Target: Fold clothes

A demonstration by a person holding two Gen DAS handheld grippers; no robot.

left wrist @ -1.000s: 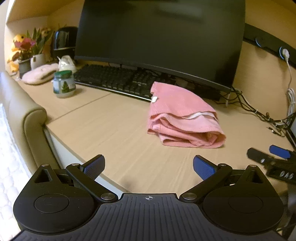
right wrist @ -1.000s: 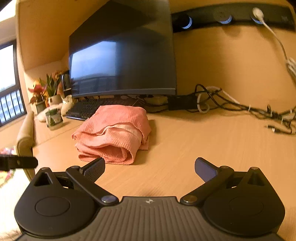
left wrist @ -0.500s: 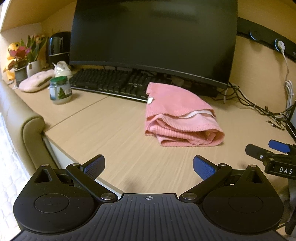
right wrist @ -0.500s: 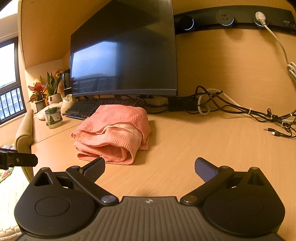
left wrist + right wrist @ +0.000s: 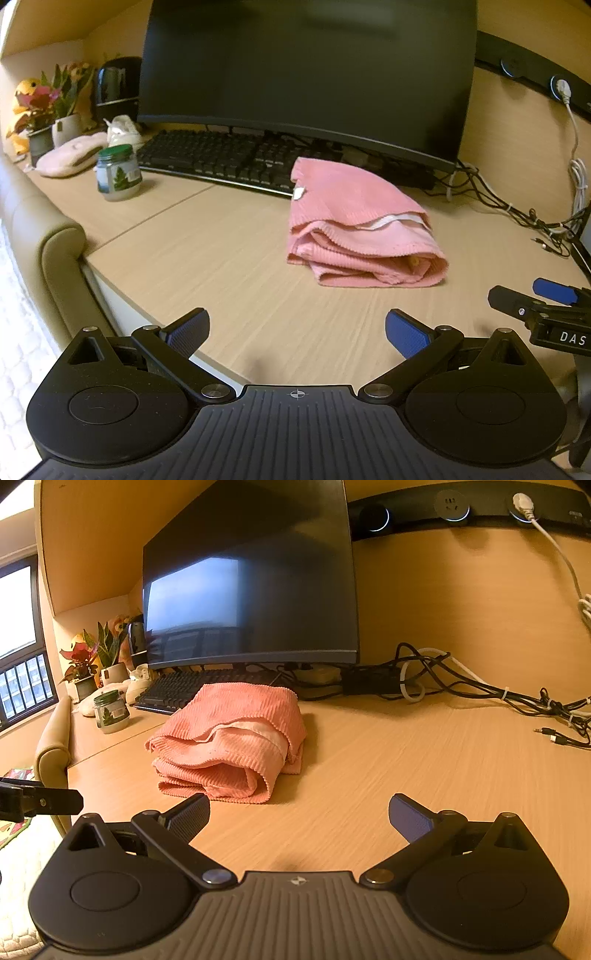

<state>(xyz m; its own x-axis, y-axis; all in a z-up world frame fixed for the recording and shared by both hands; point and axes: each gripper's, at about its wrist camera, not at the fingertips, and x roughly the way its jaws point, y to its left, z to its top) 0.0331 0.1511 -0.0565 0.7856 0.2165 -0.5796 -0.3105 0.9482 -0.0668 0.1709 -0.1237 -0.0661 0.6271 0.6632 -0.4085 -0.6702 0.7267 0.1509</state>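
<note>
Step status: the fold is being judged as done or nearly done. The pink garment is lying as a compact, multi-layer bundle on the counter, just in front of the keyboard and the monitor, with its far edge touching or nearly touching the keyboard; which one cannot be told.

Left tongs: jaws are being held wide, nothing between them, hovering near the counter's front edge, well apart from the garment. Right tongs: also being held wide and empty, with the left pad just short of the bundle's near corner. The right tongs are also being seen at the right edge of the left view.

Materials: ribbed, corduroy-like knit, soft and thick. A paler lining or inner band is being exposed along the top flap. A white tag is sticking out at the back corner. The front is being formed by a rolled, rounded edge, not a crisp crease. The counter is smooth light wood laminate, so low friction is expected.

Next move, as judged: either the loose top flap is being squared up, needing a pinch on the flap edge only, or the bundle is being left alone. A deep grab is likely to drag all layers and undo the stack.

Cables at the right rear are lying well clear.
</note>
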